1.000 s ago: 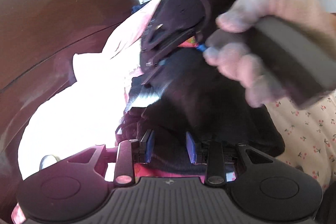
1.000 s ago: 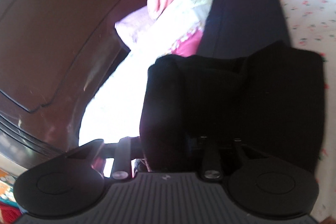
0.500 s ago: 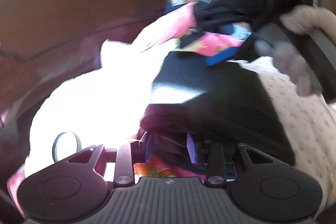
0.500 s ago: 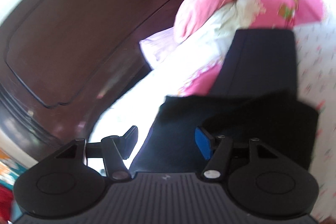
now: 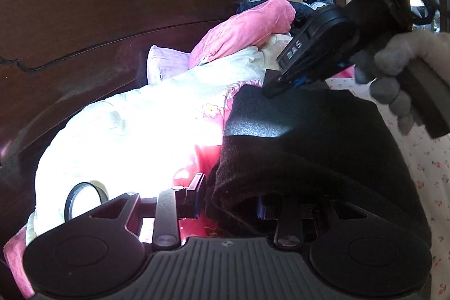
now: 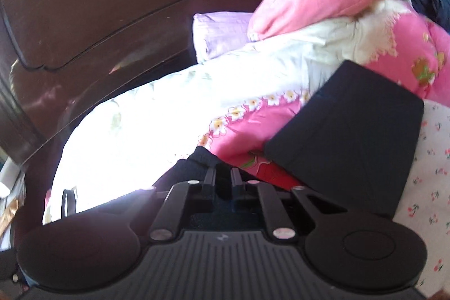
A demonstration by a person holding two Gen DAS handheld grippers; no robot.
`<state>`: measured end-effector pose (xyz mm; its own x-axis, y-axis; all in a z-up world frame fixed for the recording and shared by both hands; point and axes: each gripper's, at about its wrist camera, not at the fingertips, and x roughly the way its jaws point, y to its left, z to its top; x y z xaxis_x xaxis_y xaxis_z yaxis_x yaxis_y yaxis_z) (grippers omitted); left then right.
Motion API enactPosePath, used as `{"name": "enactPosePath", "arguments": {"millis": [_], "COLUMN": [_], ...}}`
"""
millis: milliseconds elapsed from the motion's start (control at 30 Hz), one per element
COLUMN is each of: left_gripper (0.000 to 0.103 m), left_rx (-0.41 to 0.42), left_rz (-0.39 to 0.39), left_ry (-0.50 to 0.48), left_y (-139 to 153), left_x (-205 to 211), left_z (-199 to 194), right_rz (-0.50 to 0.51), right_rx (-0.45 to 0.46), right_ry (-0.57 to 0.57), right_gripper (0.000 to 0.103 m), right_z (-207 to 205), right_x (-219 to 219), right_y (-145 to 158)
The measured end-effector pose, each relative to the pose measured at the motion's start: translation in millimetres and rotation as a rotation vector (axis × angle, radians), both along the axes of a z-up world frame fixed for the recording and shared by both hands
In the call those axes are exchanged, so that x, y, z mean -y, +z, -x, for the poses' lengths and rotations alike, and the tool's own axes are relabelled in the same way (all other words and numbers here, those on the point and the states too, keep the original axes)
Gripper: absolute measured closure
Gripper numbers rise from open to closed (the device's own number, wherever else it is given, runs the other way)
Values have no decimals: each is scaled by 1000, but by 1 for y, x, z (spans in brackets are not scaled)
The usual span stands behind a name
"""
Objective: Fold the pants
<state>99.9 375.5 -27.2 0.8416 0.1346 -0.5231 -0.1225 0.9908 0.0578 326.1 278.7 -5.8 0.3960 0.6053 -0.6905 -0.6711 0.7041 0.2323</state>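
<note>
The black pants (image 5: 309, 145) lie partly folded on the bed, a flat dark panel (image 6: 351, 137) in the right wrist view. My left gripper (image 5: 229, 201) is at the near end, shut on a thick rolled fold of the cloth; the fabric hides its right finger. My right gripper (image 5: 274, 87), held by a gloved hand (image 5: 393, 61), reaches down to the far left corner of the panel. In its own view the right gripper (image 6: 223, 176) has its jaws together, with a bit of black cloth (image 6: 197, 159) pinched at the tips.
A dark wooden headboard (image 5: 112, 18) rises on the left. A white and pink flowered quilt (image 5: 140, 131), a pink pillow (image 5: 247, 30) and a lilac pillow (image 6: 222, 33) are heaped beside the pants. A tape ring (image 5: 83, 198) lies on the quilt. The cherry-print sheet (image 5: 427, 173) lies to the right.
The right gripper let go of the bunched pants, opened wide, moved to the far edge and shut there. The pants now lie flatter. The left gripper kept its fold and rolled slightly.
</note>
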Motion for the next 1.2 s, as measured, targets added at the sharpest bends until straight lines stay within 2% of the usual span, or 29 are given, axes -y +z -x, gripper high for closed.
{"name": "enactPosePath", "arguments": {"millis": [100,233,300,367,433,500,567,633,700,767,867,933,1000,1067,1133,1200], "left_gripper": [55,58,58,57,56,56,56,56,56,56,56,55,54,54,53,53], "left_rx": [25,110,81,39,7,-7,-21,-44,-54,-24,55,79,55,-11,-96,-133], "left_rz": [-44,-73,-78,-86,-130,-178,-220,-265,-283,-263,-236,-244,-299,-279,-277,-323], "left_ry": [-13,-34,-28,-13,-6,-17,-30,-26,-13,-3,-3,-25,-29,-45,-52,-50], "left_y": [3,16,11,-1,-10,-9,-7,-6,1,17,40,45,42,32,14,2], "left_x": [5,12,11,7,10,14,17,17,14,11,14,21,27,22,17,19], "left_z": [-2,-1,-10,-17,-10,2,16,28,36,44,46,37,26,12,-4,-10], "right_rz": [-13,-65,-79,-56,24,82,57,-5,-38,-67,-104,-83,-38,-9,14,8], "right_rx": [26,43,30,-30,19,97,128,130,170,204,180,148,84,21,32,35], "right_ry": [-11,-90,-139,-142,-120,-89,-86,-116,-147,-173,-191,-194,-198,-194,-205,-211], "right_gripper": [98,98,97,93,85,84,84,84,85,84,84,84,84,85,86,85], "right_z": [4,4,-3,-12,-5,7,14,18,28,44,66,76,78,77,80,87], "right_x": [15,42,44,29,6,-9,-10,3,19,39,62,67,63,57,53,53], "right_y": [15,33,30,14,-2,-6,1,14,28,38,39,29,12,-7,-13,-4]}}
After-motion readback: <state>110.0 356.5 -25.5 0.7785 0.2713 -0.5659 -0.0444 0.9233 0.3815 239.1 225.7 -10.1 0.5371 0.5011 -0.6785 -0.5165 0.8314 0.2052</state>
